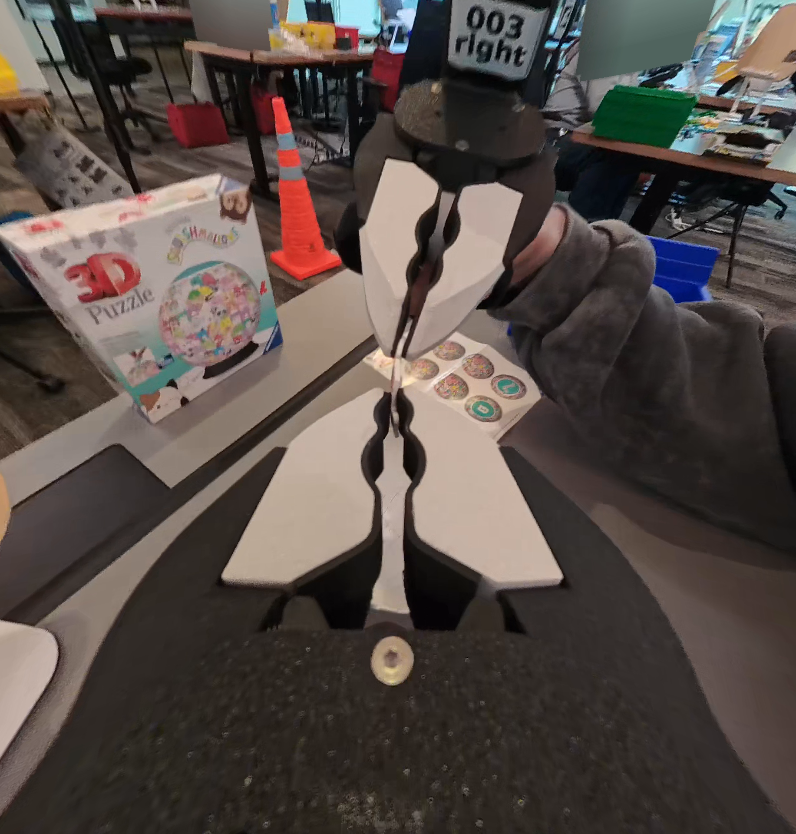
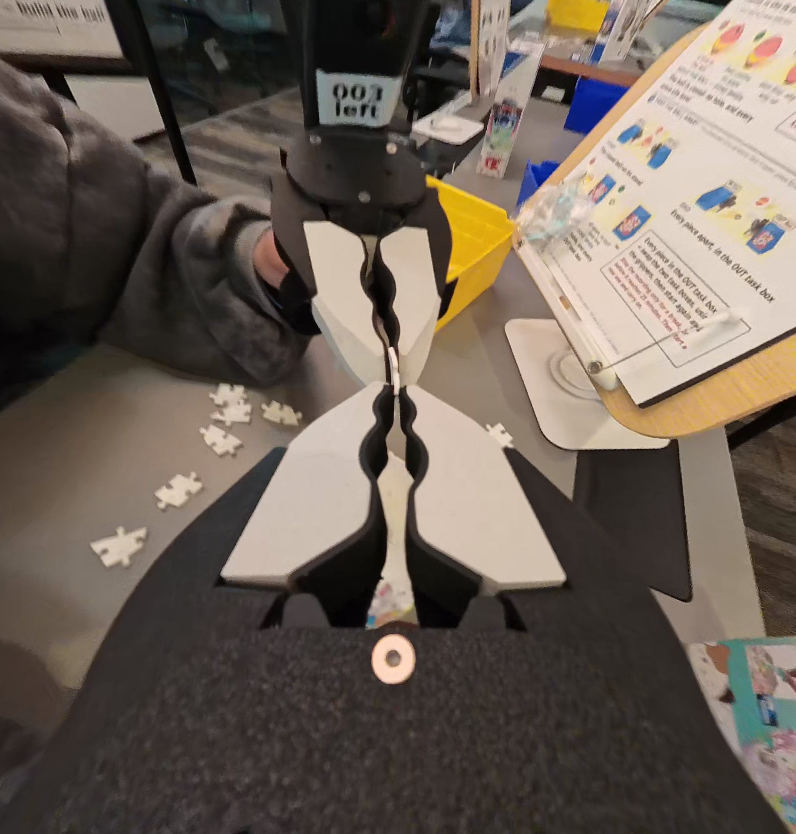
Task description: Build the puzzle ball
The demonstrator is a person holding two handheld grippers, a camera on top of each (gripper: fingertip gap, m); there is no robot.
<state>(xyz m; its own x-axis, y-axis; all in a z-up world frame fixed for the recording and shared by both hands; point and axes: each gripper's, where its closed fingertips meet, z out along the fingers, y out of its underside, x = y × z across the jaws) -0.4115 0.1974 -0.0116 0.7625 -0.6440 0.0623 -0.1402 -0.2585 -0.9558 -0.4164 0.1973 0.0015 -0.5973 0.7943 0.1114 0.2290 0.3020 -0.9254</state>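
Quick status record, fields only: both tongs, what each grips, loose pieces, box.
left tongs: shut on a puzzle piece, seen edge-on
right tongs: shut on a second piece
meeting: tips of both tongs face each other above the table, pieces edge to edge; joined or not, cannot tell
loose pieces: scattered white side up on the grey table
puzzle box: upright on table

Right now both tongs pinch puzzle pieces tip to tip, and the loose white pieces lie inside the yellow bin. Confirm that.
Wrong on the bin. The right wrist view shows the loose white pieces scattered on the grey table, outside the yellow bin. The rest stands.
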